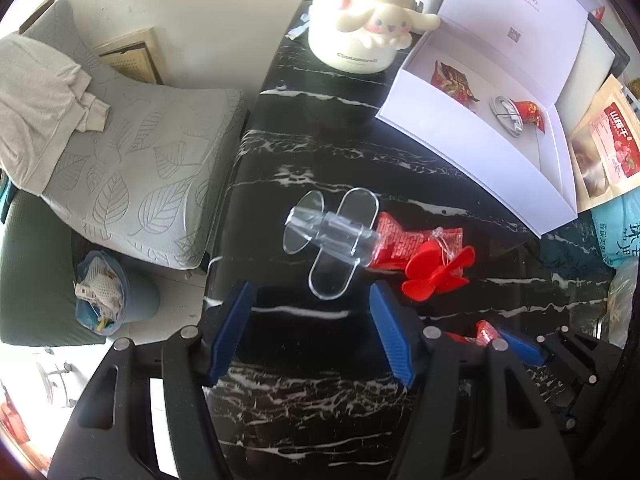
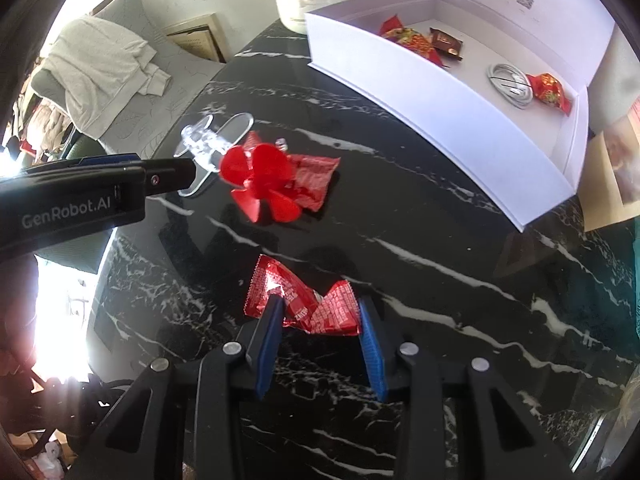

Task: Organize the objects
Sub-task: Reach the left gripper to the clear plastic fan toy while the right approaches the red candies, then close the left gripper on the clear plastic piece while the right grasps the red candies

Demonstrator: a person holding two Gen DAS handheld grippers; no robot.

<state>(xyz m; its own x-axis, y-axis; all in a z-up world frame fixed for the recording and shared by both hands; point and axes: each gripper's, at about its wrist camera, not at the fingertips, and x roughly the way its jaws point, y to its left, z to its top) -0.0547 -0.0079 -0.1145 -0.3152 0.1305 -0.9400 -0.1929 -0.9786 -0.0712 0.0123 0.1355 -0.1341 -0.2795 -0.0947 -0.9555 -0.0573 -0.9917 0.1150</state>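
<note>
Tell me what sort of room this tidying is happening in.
Probably a living room at home: a black marble-patterned table stands beside a sofa with a leaf-patterned cover with clothing draped on it, and a small waste bin sits on the floor between them.

Red snack packet (image 2: pixel 304 308): crinkled foil, white print, flat on black marbled tabletop (image 2: pixel 440 240), blue pads against both edges.
Second red packet (image 2: pixel 312 178): flat on tabletop, partly under red propeller (image 2: pixel 260 184).
Red propeller: plastic, several blades, tilted, resting on packet.
Clear acrylic piece (image 1: pixel 332 236): tube with oval plates, lying on its side, one end overlapping second packet.
White box (image 2: pixel 460 120): open, lid upright, on tabletop; holds red wrappers (image 2: pixel 548 88), brown packet (image 2: pixel 446 44), coiled white cable (image 2: pixel 508 84).
</note>
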